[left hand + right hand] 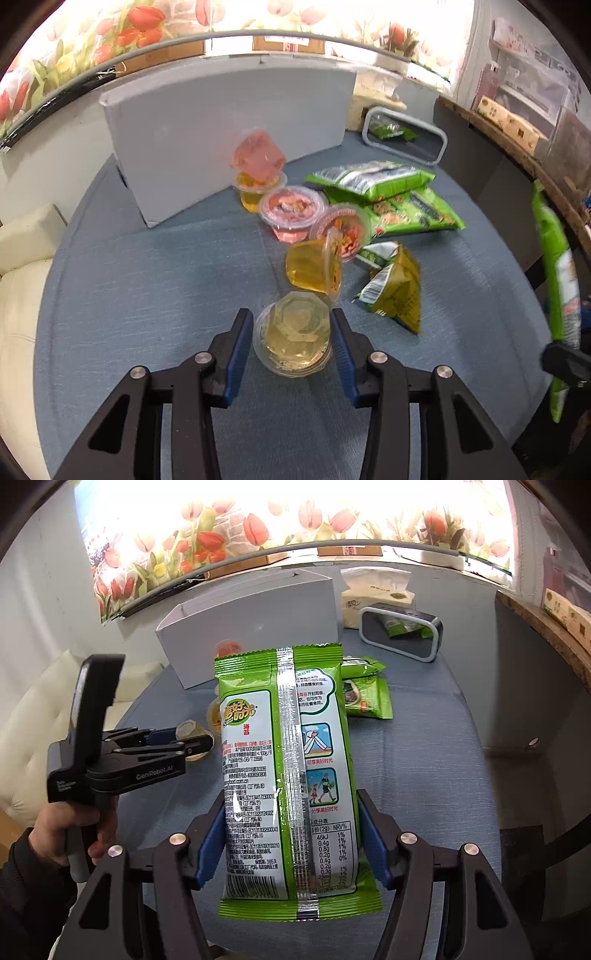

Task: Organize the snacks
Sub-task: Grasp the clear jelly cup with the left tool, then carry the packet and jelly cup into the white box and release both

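Left gripper [291, 332] clenched on a pale yellow jelly cup [291, 334], cup apparently upside down on the blue table [147, 295], in front of the white box [221, 122]. Right gripper [291, 834] grasping a green snack packet [288, 775], held above the table, nearer than the box.

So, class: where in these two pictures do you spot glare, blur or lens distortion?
Left wrist view: the window behind is washed out, the held green packet at the right edge is smeared, and the table edge bows. Right wrist view: glare streaks the packet's silver seam; the window ledge curves.
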`<state>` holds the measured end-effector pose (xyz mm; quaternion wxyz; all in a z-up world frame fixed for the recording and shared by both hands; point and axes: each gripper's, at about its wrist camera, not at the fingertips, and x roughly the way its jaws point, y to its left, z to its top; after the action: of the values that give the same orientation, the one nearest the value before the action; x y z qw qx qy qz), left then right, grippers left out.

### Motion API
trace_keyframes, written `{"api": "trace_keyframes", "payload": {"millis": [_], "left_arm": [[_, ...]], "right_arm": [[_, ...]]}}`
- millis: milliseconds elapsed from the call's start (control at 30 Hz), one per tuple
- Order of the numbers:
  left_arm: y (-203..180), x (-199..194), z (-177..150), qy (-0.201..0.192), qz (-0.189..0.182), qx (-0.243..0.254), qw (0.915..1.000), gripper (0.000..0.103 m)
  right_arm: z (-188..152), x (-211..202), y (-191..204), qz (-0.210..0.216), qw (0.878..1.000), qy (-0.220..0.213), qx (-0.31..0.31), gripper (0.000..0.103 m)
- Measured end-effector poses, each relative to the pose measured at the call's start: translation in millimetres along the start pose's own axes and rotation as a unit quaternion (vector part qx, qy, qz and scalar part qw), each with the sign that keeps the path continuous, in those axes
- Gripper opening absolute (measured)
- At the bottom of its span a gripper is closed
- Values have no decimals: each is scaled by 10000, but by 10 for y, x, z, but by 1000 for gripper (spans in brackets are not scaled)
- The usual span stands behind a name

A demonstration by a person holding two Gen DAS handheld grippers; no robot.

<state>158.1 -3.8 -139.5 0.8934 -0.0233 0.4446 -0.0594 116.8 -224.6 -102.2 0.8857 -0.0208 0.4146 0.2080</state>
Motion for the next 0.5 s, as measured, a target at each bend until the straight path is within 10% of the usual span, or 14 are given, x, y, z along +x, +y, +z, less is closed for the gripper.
{"api": "trace_keyframes", "payload": {"millis": [500], "left_arm": [[374, -890, 800, -907, 12, -325, 9953, 47]], "right_arm": [[950, 115, 351, 417, 9975, -395, -403, 69]]}}
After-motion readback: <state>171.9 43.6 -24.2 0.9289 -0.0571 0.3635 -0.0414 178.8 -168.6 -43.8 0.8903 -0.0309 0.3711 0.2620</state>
